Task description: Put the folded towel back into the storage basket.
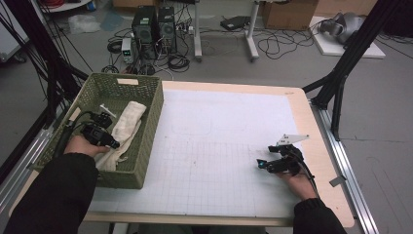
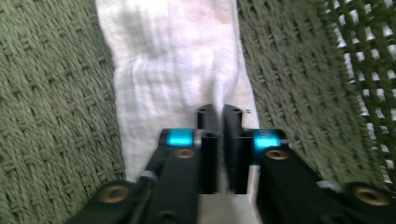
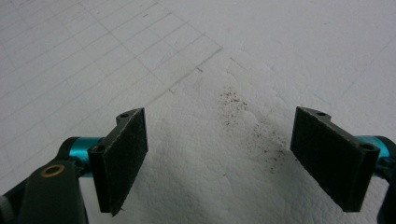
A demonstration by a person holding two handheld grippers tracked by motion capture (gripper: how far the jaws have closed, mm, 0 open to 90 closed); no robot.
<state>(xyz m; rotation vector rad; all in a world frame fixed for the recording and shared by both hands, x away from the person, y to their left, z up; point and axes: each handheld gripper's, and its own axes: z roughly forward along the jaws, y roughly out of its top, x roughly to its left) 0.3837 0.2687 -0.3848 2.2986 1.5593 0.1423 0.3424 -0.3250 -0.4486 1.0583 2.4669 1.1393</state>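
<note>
A counter (image 1: 234, 92) carries a green woven basket (image 1: 146, 146) at its left edge, with a white cloth (image 1: 127, 124) lying inside. The left gripper (image 2: 218, 112) has its fingers pinched shut on a fold of the cloth. The right gripper (image 3: 219, 154) rests on the counter, fingers wide apart and empty.

Basket (image 1: 151, 127) walls hem the left tool (image 2: 218, 119); mat (image 1: 219, 146) lies open.
</note>
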